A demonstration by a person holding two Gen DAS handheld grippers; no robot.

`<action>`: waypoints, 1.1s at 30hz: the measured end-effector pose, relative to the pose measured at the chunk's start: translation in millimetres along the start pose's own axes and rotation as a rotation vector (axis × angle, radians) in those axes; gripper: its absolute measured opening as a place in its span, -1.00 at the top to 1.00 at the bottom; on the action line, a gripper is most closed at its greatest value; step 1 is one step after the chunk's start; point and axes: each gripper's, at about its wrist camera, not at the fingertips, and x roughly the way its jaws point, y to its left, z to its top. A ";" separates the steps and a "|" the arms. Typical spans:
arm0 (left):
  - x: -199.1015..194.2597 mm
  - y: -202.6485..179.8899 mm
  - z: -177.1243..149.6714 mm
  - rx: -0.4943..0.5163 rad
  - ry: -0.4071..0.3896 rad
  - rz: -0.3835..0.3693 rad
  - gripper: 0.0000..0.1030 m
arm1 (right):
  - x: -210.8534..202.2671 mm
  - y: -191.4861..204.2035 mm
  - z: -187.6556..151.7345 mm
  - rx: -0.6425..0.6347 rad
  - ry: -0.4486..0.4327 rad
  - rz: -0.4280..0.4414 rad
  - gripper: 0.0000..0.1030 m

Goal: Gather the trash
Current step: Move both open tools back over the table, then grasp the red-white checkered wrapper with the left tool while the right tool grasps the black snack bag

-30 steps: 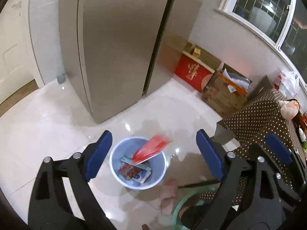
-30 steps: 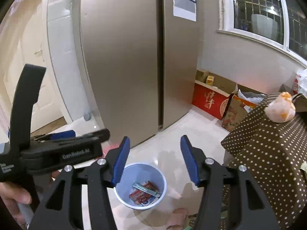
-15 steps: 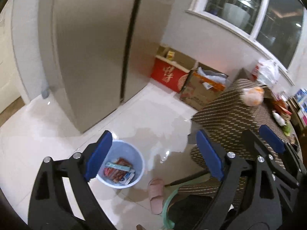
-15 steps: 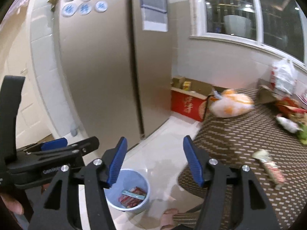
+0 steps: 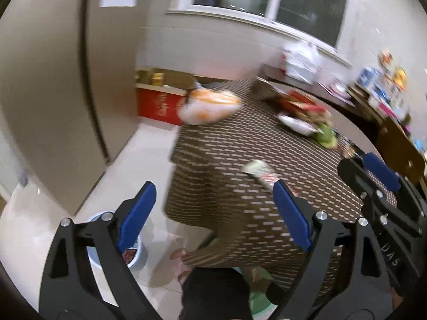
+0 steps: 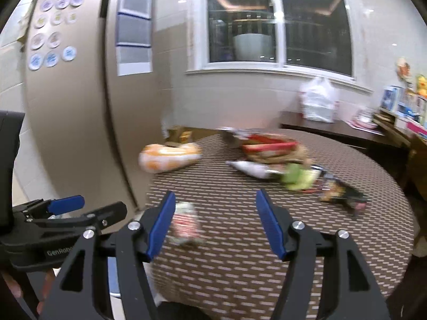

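Right claw [image 6: 214, 222] gapes wide and empty above the wrapper [image 6: 185, 222].

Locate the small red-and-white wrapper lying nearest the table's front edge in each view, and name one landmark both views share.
Left wrist: the red-and-white wrapper lies right of centre, just above the right blue pad.
Right wrist: the wrapper lies lower left of centre, beside the left blue pad.
Shared landmark: the orange-and-white bag at the table's far left corner.

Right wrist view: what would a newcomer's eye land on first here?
The open right gripper hangs over a dotted brown table, with a red-and-white wrapper by its left finger. Further back lie an orange-and-white bag and a pile of wrappers.
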 end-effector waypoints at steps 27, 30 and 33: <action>62.9 -68.0 1.1 0.097 0.128 0.117 0.45 | -10.4 -113.1 -30.9 0.141 0.051 -0.088 -0.30; 64.7 -66.0 2.0 0.090 0.120 0.080 0.47 | -9.0 -113.1 -32.1 0.141 0.055 -0.084 -0.30; 66.3 -64.8 2.9 0.082 0.112 0.040 0.51 | -6.8 -115.6 -33.6 0.146 0.064 -0.084 -0.30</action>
